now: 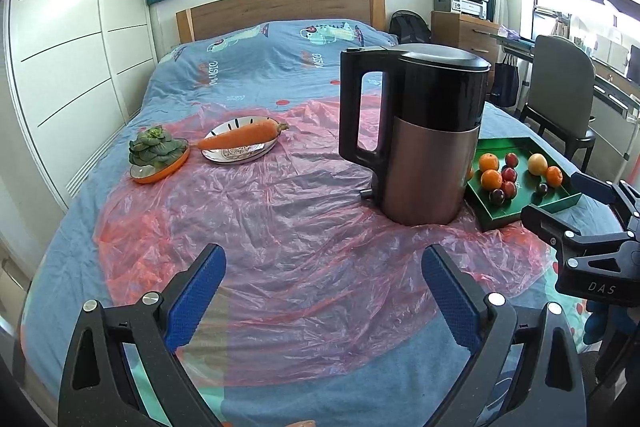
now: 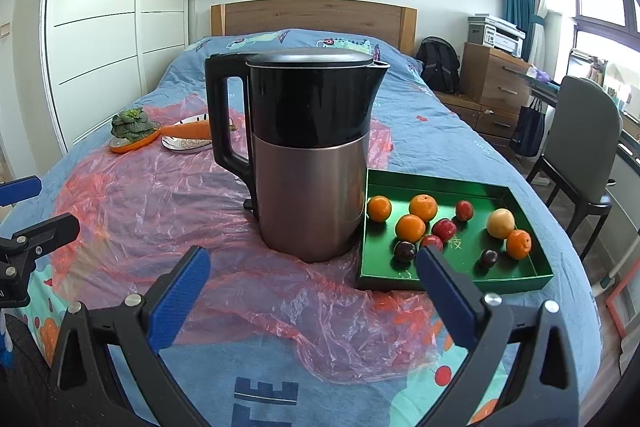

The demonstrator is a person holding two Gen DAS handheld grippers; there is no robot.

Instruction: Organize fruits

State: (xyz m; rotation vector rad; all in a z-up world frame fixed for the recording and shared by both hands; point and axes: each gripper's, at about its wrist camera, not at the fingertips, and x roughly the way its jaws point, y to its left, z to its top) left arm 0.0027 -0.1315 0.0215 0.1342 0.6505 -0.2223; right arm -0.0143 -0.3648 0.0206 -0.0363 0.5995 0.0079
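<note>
A green tray [image 2: 520,279] on the bed holds several oranges [image 2: 410,227], red plums [image 2: 444,229], dark plums [image 2: 405,251] and a pale yellow fruit [image 2: 500,223]. The tray also shows in the left wrist view [image 1: 504,143] behind the kettle. My right gripper [image 2: 314,261] is open and empty, just in front of the tray's near left corner. My left gripper [image 1: 324,263] is open and empty over the pink plastic sheet [image 1: 280,219]. The right gripper also shows at the right of the left wrist view [image 1: 560,203].
A black and steel kettle [image 2: 304,147] stands left of the tray. A carrot [image 1: 240,135] lies on a silver plate [image 1: 236,155], and a leafy green [image 1: 154,147] sits in an orange dish [image 1: 168,169] at far left. A chair [image 2: 580,155] stands beside the bed.
</note>
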